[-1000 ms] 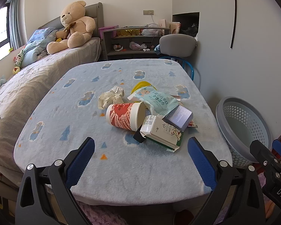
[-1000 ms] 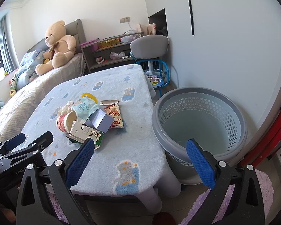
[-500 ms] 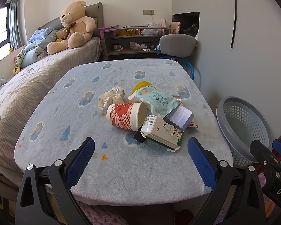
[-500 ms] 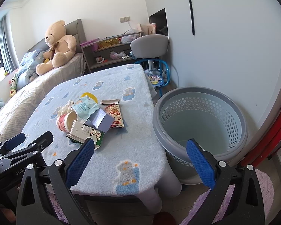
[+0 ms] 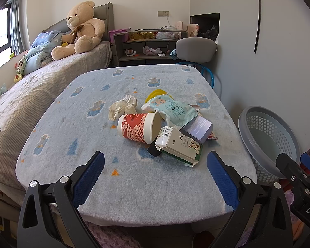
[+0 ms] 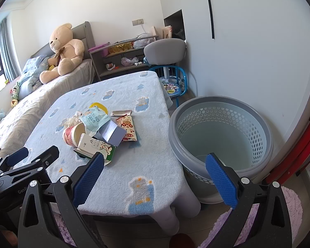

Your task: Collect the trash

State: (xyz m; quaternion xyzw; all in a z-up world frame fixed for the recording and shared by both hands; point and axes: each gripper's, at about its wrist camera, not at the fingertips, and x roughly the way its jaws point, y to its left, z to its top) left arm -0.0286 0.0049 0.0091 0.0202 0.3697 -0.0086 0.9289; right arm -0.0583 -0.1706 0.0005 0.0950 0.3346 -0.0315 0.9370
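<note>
While the right wrist view shows the whole basket (image 6: 221, 136) on the floor beside the table (image 6: 150, 161) and a snack packet (image 6: 127, 127), the left view shows only part of that basket. Nothing has moved since 1 second ago. Both the left gripper (image 5: 155, 175) and right gripper (image 6: 154, 174) gape wide and hold nothing, short of the trash pile: cup (image 5: 137, 127), milk carton (image 5: 178, 145), wet-wipe pack (image 5: 172, 110).

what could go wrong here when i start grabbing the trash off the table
1. The milk carton leans on the tipped paper cup and the purple box; pulling one may shift or scatter the others.
2. The cup lies on its side, so it might roll if nudged.
3. The basket sits on the floor beside the table; a release too early could drop trash on the floor beside it.
</note>
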